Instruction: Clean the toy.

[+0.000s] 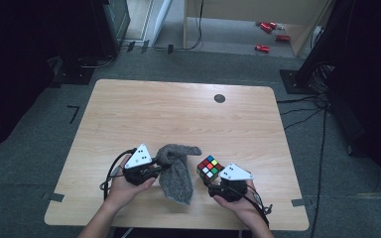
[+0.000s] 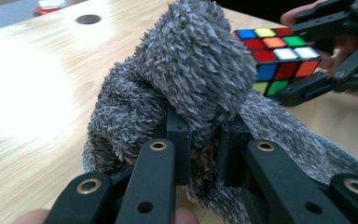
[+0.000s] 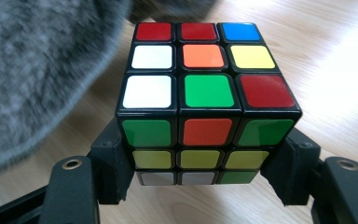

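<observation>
A fuzzy grey cloth (image 1: pixel 177 171) lies near the table's front edge, between my two hands. My left gripper (image 1: pixel 159 167) is shut on a bunched fold of it, and in the left gripper view the grey cloth (image 2: pixel 186 79) rises in a lump above the two black pads (image 2: pixel 179 135). To the right, a scrambled puzzle cube (image 1: pixel 210 167) sits between the jaws of my right gripper (image 1: pixel 212 179). The right gripper view has the cube (image 3: pixel 205 93) pressed on both sides by the pads (image 3: pixel 114 158), with the cloth (image 3: pixel 37 70) at its left.
The wooden table (image 1: pixel 178 119) has a dark round hole (image 1: pixel 220 98) at its far side. Several red objects (image 1: pixel 270 34) lie on the floor beyond the table. Cables (image 1: pixel 307 109) run along the floor at the right.
</observation>
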